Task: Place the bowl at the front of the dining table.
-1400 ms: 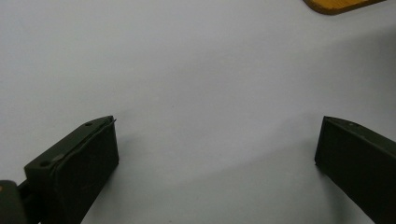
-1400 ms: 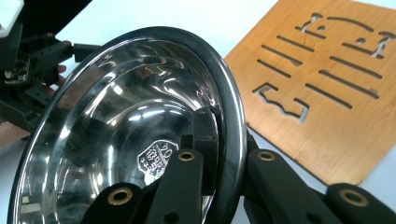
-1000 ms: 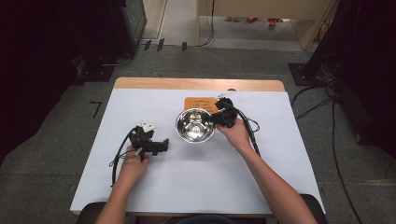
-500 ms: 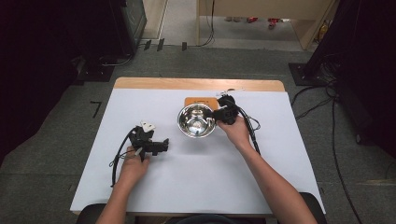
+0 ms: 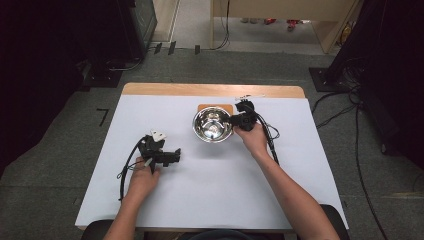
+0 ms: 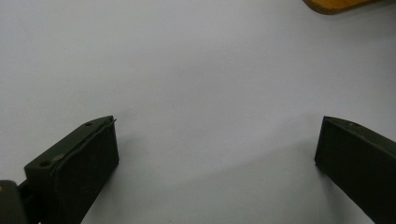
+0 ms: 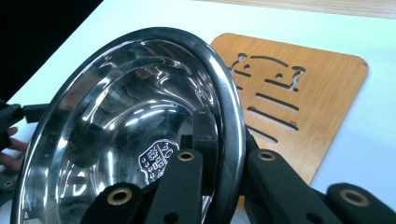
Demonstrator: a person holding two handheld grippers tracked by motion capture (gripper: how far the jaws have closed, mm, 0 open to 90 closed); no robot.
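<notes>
A shiny steel bowl [image 5: 212, 125] [image 7: 116, 121] is tilted and held by its right rim. My right gripper [image 5: 235, 121] [image 7: 227, 158] is shut on that rim, one jaw inside the bowl and one outside. A thin wooden board [image 5: 216, 107] [image 7: 299, 102] with cut-out slots lies flat on the white table just behind and partly under the bowl. My left gripper [image 5: 175, 156] [image 6: 217, 140] rests low over the bare table at the front left, jaws wide open with nothing between them. A corner of the wooden board [image 6: 336, 3] shows far off in the left gripper view.
The table's white cover [image 5: 215, 190] ends at a bare wooden strip [image 5: 210, 90] along the far edge. Black cables [image 5: 125, 170] trail from the left gripper; another cable [image 5: 272, 145] runs along the right forearm. Dark equipment and floor cables surround the table.
The right gripper has carried the bowl a little farther away, toward the wooden board. The left gripper has stayed where it was.
</notes>
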